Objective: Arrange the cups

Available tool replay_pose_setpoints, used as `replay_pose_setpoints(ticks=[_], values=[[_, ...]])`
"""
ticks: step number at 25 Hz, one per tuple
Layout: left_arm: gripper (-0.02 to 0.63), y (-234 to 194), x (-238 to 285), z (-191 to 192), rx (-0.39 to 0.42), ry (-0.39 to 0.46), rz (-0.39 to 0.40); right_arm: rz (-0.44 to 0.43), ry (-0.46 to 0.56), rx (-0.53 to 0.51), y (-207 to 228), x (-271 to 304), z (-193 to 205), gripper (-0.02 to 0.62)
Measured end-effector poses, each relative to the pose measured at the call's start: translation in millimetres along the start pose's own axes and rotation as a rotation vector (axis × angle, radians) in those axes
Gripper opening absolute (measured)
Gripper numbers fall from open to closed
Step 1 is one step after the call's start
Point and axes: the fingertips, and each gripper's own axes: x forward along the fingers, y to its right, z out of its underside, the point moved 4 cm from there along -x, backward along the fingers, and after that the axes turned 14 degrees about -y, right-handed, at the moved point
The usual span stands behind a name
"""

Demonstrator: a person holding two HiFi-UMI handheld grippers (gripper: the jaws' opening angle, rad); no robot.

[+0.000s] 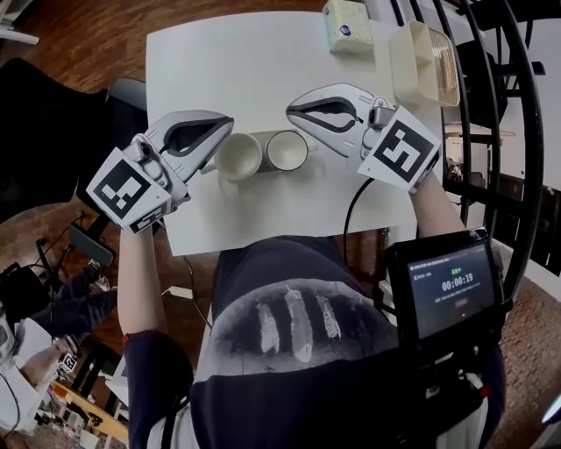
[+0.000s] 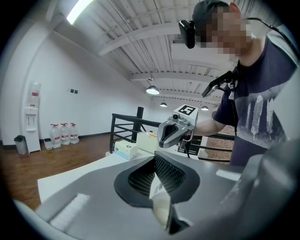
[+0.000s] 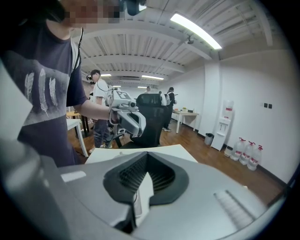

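Note:
Two cups stand side by side near the front of the white table: a cream cup on the left and a white cup on the right. My left gripper comes in from the left and is shut on the cream cup's rim. In the left gripper view a cream sliver of that cup is pinched between the jaws. My right gripper reaches in from the right and is shut on the white cup's rim. A white strip of that cup sits between its jaws in the right gripper view.
A tissue box and a cream basket stand at the table's far right. A black railing runs along the right side. A dark chair is to the left. A small timer screen hangs by my right hip.

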Motion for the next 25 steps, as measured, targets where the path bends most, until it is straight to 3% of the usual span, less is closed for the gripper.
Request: replay_pose_setpoints(ticks=[25], values=[[0.015,6.0,-2.0,4.4,-0.009,-0.03,-0.021,-0.017,0.016,0.005,-2.6,7.8,-2.8,0.003]])
